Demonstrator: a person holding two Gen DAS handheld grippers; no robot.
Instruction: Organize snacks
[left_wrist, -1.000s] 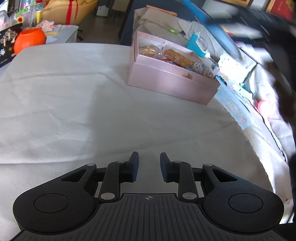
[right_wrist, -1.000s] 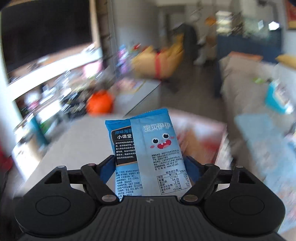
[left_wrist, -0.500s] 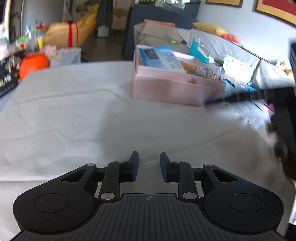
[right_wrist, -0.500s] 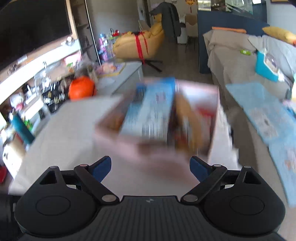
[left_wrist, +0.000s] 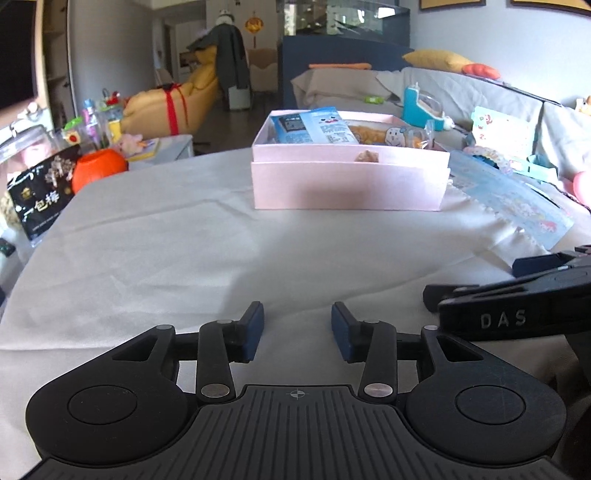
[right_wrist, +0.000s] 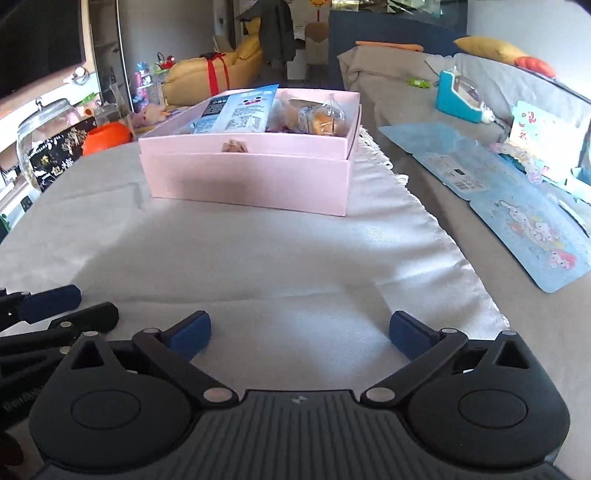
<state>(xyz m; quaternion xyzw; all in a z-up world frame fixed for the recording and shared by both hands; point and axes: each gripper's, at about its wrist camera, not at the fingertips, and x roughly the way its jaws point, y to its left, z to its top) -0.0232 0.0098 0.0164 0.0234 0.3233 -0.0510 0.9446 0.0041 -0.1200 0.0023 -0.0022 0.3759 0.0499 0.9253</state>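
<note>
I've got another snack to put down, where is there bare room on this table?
The white cloth is bare between the pink box and both open, empty grippers, left gripper and right gripper. The box is crowded: blue packet, wrapped pastries.

The pink box (left_wrist: 347, 184) shows only its near wall, so its bottom is hidden. The blue packet (right_wrist: 236, 114) covers the snacks under it, and its print is too small to read. The right tongs (left_wrist: 517, 288) are cut by the picture's edge.
</note>
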